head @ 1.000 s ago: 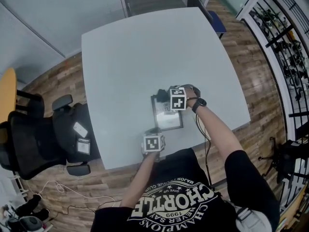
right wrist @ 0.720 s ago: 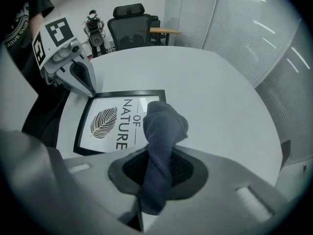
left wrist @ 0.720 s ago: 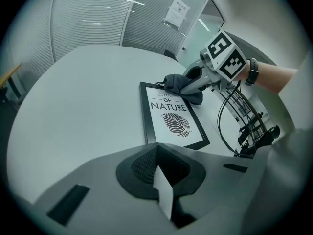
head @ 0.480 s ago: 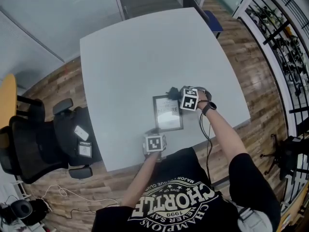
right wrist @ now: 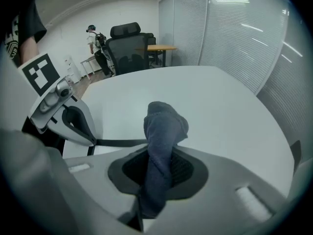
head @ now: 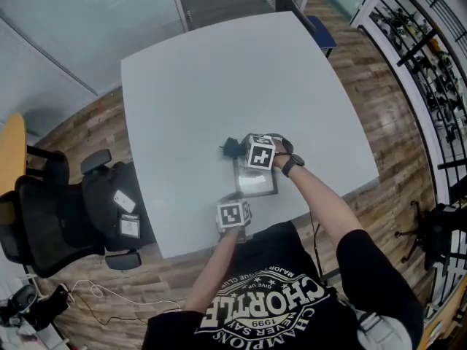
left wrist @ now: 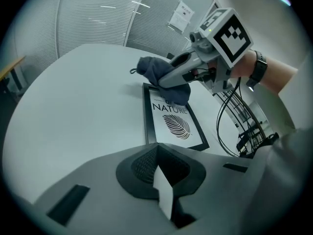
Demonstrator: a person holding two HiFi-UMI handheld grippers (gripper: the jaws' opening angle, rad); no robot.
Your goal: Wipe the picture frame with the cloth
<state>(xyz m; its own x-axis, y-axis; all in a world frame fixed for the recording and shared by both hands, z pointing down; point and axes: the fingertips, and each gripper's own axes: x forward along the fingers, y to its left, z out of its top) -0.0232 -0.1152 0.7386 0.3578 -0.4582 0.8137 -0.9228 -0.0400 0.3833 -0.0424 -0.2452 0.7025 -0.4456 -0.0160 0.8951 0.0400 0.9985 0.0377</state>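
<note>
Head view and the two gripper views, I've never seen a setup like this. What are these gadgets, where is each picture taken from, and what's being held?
There is no robot here: a person holds a two-jaw tool in each hand. One picture comes from a camera on their head, looking down at a pale table. The other two come from cameras riding on each tool, looking along its jaws. A black picture frame with a leaf print lies flat on the table. The right hand-held gripper is clamped on a dark blue cloth, which rests on the frame's far end. The left hand-held gripper has its jaws together at the frame's near edge.
</note>
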